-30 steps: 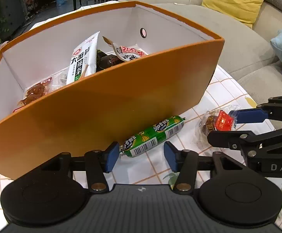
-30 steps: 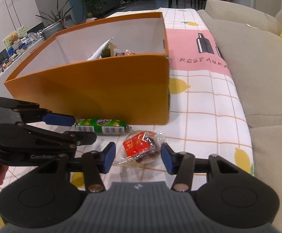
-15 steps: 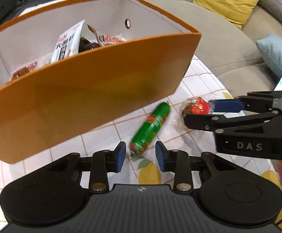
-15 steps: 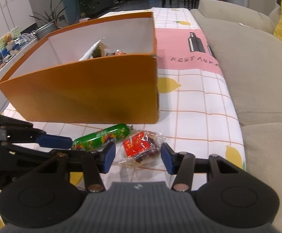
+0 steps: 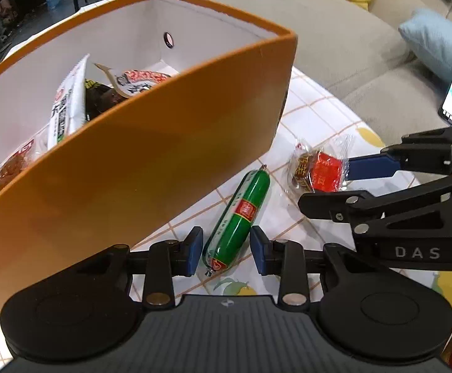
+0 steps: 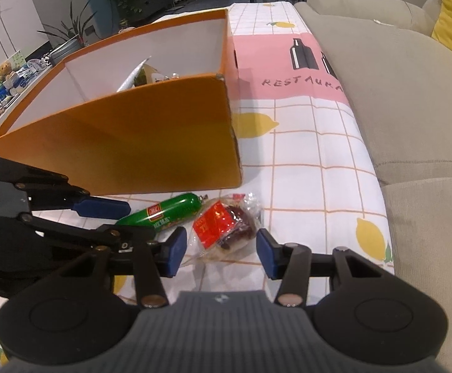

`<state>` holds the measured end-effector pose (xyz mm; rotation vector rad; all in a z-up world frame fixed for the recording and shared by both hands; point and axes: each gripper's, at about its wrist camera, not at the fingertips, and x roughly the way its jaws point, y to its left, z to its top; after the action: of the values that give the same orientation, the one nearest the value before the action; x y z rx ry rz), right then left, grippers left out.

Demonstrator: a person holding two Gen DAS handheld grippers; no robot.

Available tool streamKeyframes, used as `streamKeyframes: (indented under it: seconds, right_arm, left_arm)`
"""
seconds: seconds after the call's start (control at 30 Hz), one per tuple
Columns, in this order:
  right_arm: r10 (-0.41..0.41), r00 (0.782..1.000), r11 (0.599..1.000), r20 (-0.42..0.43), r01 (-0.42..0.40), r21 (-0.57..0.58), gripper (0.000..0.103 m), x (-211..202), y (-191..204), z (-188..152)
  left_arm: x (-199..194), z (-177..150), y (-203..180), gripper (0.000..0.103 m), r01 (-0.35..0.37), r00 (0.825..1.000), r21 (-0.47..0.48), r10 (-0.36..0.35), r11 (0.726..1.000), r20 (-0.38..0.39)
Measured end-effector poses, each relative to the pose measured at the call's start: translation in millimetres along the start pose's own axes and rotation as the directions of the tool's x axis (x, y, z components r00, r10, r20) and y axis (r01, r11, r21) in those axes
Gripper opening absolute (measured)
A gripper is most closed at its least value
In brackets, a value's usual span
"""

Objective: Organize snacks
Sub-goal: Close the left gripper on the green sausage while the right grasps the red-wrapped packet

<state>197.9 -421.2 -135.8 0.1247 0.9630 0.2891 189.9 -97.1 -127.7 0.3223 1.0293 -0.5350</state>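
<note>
A checked tablecloth with lemon prints covers the table. Nearest, the left gripper straddles a glossy green sausage, pads beside it, not visibly pressing. The right gripper is closing around a crinkly clear-wrapped snack, not yet touching. Each should be pinched mid-body. Beyond stands the stiff orange box.
</note>
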Motion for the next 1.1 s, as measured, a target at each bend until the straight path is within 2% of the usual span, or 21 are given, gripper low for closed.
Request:
streamKeyframes:
  seconds: [0.17, 0.23, 0.27, 0.3, 0.47, 0.6, 0.67, 0.87, 1.1]
  right_arm:
    - [0.001, 1.000, 1.000, 0.004, -0.001, 0.009, 0.044, -0.2, -1.7, -0.8]
    - [0.006, 1.000, 1.000, -0.004, -0.006, 0.017, 0.035, 1.6, -2.6, -0.6]
    - [0.006, 1.000, 1.000, -0.013, -0.006, 0.018, 0.028, 3.4, -2.7, -1.1]
    - [0.006, 1.000, 1.000, -0.024, -0.005, 0.018, 0.026, 5.1, -2.0, -2.5]
    - [0.006, 0.999, 1.000, -0.041, -0.005, 0.021, 0.025, 8.9, -1.5, -4.0]
    - [0.013, 0.999, 0.999, -0.032, -0.011, 0.037, 0.028, 5.3, -4.3, -2.9]
    - [0.016, 1.000, 0.999, -0.025, -0.014, 0.045, 0.040, 2.4, -5.9, -3.4]
    - [-0.005, 1.000, 0.999, 0.020, 0.004, 0.039, 0.057, -1.3, -7.2, -2.4]
    - [-0.013, 0.998, 0.998, 0.062, 0.009, 0.059, 0.057, 1.6, -8.6, 10.4]
  left_arm:
    - [5.1, 1.4, -1.8, 0.040, -0.007, 1.000, 0.001, 0.007, 1.000, 0.009]
    - [5.7, 1.5, -1.9, 0.040, -0.005, 1.000, -0.013, 0.005, 1.000, 0.016]
    - [5.3, 0.4, -2.6, 0.038, -0.007, 1.000, -0.011, 0.007, 1.000, 0.020]
    - [5.0, -0.1, -4.6, 0.034, -0.007, 1.000, -0.005, 0.008, 1.000, 0.026]
    - [3.1, -3.6, -6.5, 0.033, -0.018, 0.999, -0.019, 0.019, 1.000, 0.045]
    - [0.1, -7.5, -1.8, 0.032, -0.022, 0.999, -0.078, 0.025, 0.997, 0.043]
    - [-1.5, -9.5, 0.4, 0.032, -0.032, 0.999, -0.099, 0.036, 0.995, 0.038]
    - [-2.0, -8.2, 5.9, 0.034, -0.027, 0.999, -0.145, 0.030, 0.989, 0.025]
    - [5.4, 1.0, 2.3, 0.040, -0.017, 0.999, -0.140, 0.021, 0.990, 0.027]
